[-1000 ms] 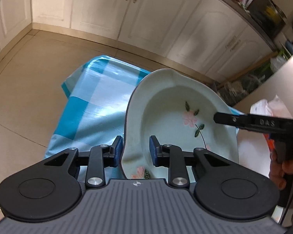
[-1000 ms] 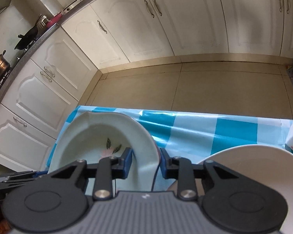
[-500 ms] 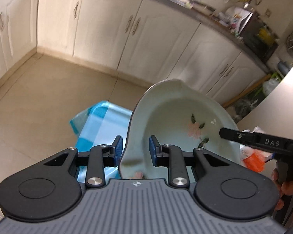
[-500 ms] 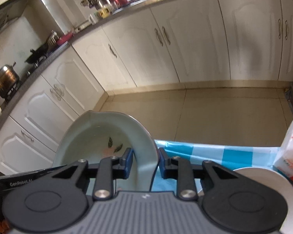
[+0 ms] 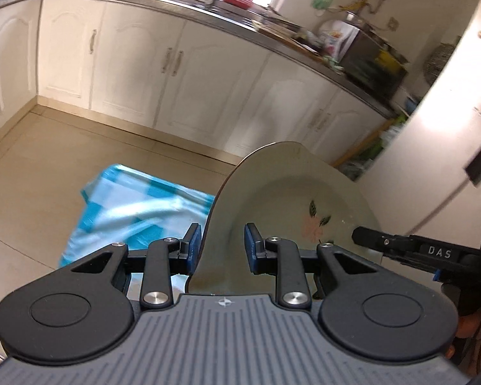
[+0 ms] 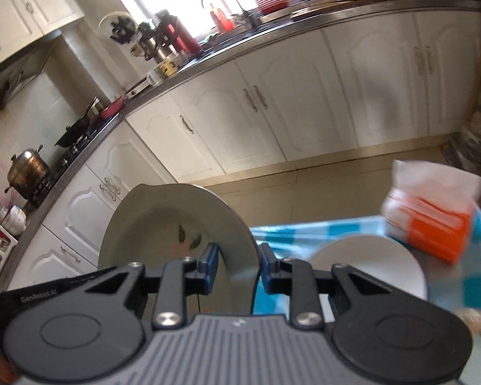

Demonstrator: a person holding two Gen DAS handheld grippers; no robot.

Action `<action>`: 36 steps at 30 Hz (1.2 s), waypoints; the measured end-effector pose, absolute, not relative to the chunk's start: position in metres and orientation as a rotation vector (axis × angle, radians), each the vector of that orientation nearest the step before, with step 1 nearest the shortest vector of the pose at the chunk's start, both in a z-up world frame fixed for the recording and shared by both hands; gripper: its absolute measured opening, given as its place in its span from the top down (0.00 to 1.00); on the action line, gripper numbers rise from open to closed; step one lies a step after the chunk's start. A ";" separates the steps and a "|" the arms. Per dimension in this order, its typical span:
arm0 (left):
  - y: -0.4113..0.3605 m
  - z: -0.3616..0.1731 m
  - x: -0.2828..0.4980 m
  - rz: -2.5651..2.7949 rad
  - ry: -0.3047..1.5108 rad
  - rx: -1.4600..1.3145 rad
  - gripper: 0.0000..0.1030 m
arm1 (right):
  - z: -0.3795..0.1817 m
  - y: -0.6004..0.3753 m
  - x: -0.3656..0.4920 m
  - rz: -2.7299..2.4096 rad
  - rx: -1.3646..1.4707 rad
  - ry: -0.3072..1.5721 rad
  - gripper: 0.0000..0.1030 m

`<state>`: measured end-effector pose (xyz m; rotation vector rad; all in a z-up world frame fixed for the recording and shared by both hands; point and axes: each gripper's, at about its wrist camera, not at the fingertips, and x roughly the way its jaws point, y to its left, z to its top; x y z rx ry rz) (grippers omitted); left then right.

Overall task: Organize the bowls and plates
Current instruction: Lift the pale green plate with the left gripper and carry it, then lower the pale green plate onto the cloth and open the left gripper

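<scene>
A pale green bowl [image 5: 291, 199] with a pink flower inside is held up in the air on edge by both grippers. My left gripper [image 5: 220, 247] is shut on its near left rim. My right gripper [image 6: 236, 264] is shut on the opposite rim of the same bowl [image 6: 163, 221]; its finger [image 5: 400, 246] shows at the right in the left wrist view. A white plate [image 6: 368, 266] lies on the blue checked tablecloth [image 6: 285, 234] below, right of the right gripper.
An orange and white tissue pack [image 6: 429, 215] lies on the table beyond the white plate. The table corner with the cloth [image 5: 134, 205] hangs over the tiled floor. White kitchen cabinets [image 5: 176, 73] and a cluttered counter run behind. A white fridge [image 5: 449, 122] stands at the right.
Both grippers have lifted the green bowl well above the table and tilted upward; more of the cabinets and counter shows, and the table has dropped lower in view.
</scene>
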<state>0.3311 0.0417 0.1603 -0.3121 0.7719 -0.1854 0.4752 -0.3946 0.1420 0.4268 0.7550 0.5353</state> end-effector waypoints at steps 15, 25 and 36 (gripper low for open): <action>-0.063 0.119 0.212 -0.323 1.005 -0.200 0.72 | 0.109 -0.509 0.316 0.322 0.479 0.832 0.74; -0.100 0.052 0.185 -0.270 1.126 -0.077 0.72 | 0.014 -0.528 0.283 0.261 0.577 0.971 0.73; -0.111 0.017 0.162 -0.233 1.164 -0.037 0.72 | -0.020 -0.538 0.268 0.261 0.600 1.018 0.72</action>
